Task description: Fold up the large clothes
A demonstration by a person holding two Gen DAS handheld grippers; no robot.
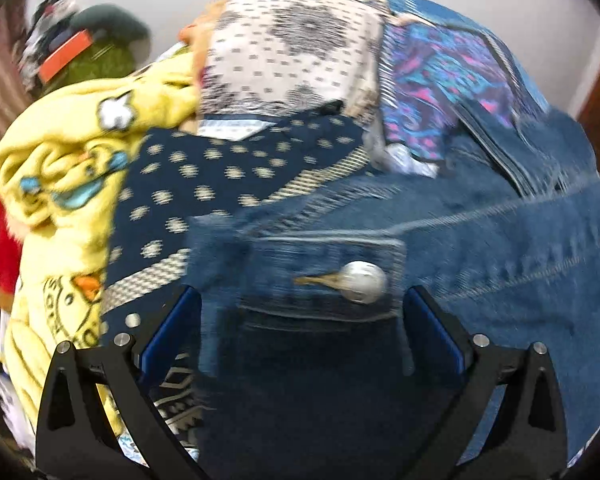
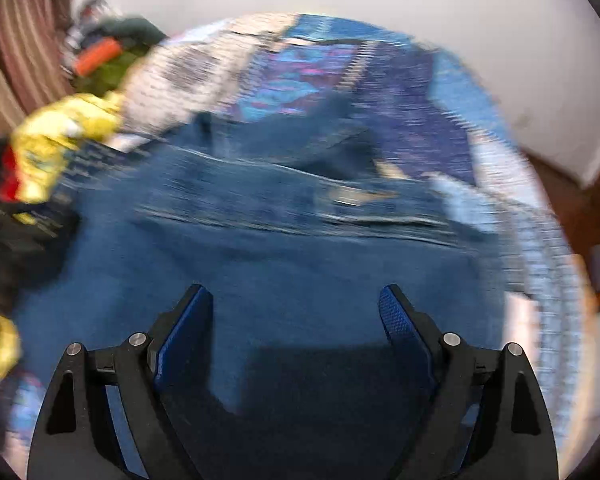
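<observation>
Denim jeans (image 1: 480, 248) lie under both hands; left gripper (image 1: 302, 300) gapes around the waistband button (image 1: 362, 282), right gripper (image 2: 296, 300) spread, seemingly empty.

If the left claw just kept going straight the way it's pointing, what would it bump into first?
Most likely the jeans. The open left gripper points at their waistband, with the metal button between its fingers. Blur hides how close it is.

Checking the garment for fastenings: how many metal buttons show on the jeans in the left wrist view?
1. The metal button sits on the waistband of the jeans, between the open fingers of the left gripper. Others may be hidden under folds.
</observation>
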